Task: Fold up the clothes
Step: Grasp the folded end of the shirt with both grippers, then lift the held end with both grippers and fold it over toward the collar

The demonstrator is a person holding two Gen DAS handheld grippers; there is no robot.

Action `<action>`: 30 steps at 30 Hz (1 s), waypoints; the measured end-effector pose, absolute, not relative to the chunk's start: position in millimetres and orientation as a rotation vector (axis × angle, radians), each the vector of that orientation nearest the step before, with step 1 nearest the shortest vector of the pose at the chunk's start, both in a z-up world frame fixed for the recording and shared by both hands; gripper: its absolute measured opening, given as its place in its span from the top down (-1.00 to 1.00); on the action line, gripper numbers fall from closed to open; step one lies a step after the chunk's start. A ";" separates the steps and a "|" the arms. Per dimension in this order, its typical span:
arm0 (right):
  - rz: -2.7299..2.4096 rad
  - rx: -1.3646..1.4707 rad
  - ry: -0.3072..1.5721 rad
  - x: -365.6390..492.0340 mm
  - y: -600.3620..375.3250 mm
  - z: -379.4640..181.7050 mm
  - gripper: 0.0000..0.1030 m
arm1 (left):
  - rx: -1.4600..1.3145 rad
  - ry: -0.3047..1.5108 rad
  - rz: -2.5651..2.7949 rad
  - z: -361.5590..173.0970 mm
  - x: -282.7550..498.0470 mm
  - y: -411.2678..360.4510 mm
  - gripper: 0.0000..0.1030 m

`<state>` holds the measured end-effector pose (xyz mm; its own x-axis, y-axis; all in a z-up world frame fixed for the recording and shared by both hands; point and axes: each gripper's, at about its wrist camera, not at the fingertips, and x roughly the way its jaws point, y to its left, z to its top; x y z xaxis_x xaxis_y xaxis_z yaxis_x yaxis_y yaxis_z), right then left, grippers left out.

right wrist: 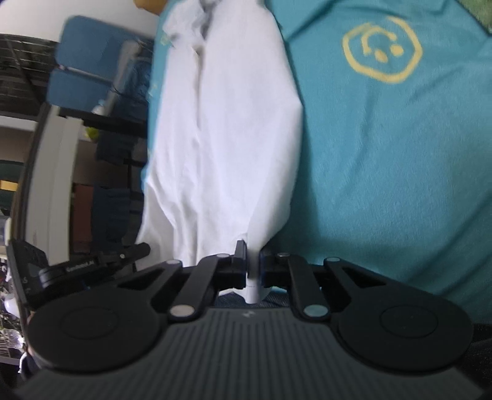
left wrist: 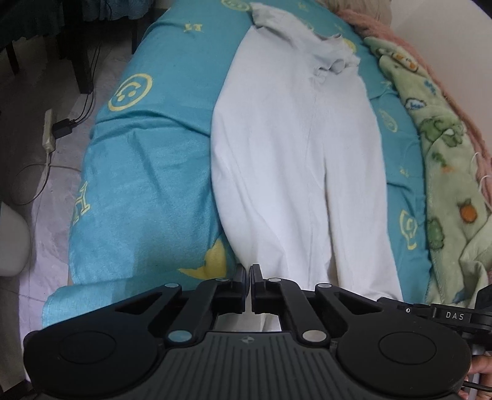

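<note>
A pair of white trousers (left wrist: 295, 154) lies lengthwise on a bed with a teal sheet (left wrist: 147, 160), waistband at the far end. My left gripper (left wrist: 248, 274) is shut at the near hem of the trousers' left leg; whether cloth is pinched between the pads is hidden. In the right wrist view the same white trousers (right wrist: 227, 129) stretch away from my right gripper (right wrist: 253, 258), which is shut on a fold of the white cloth at its near end. The other gripper's body (right wrist: 92, 264) shows at the left.
A green patterned fleece blanket (left wrist: 446, 160) and a pink knitted blanket (left wrist: 369, 18) lie along the bed's right side. On the floor to the left are a power strip (left wrist: 48, 129) with cables and dark furniture. Shelving (right wrist: 92, 92) stands beyond the bed.
</note>
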<state>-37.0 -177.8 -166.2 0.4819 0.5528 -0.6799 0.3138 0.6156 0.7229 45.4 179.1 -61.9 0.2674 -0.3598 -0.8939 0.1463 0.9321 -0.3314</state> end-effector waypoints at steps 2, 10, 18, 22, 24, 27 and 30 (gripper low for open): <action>0.181 0.947 1.048 -40.9 -183.2 -159.0 0.80 | -0.234 1.223 -0.374 -58.4 45.3 181.2 0.94; 0.151 0.973 0.969 -41.6 -189.8 -152.4 0.80 | -0.328 1.244 -0.419 -72.8 52.4 184.0 0.93; 0.139 0.963 0.990 -35.4 -179.8 -154.6 0.80 | -0.245 1.400 -0.311 -116.9 73.0 174.5 0.35; 0.138 0.954 1.025 -33.1 -177.4 -159.1 0.79 | -0.189 1.438 -0.309 -122.2 71.4 166.1 0.34; 0.136 0.944 1.052 -31.4 -175.2 -162.3 0.79 | -0.157 1.467 -0.301 -126.8 70.9 161.2 0.33; 0.117 0.909 1.113 -27.5 -169.9 -169.2 0.76 | -0.126 1.479 -0.298 -130.6 70.2 156.0 0.37; 0.099 0.863 1.181 -22.8 -162.5 -176.0 0.74 | -0.107 1.464 -0.304 -127.6 67.6 152.6 0.81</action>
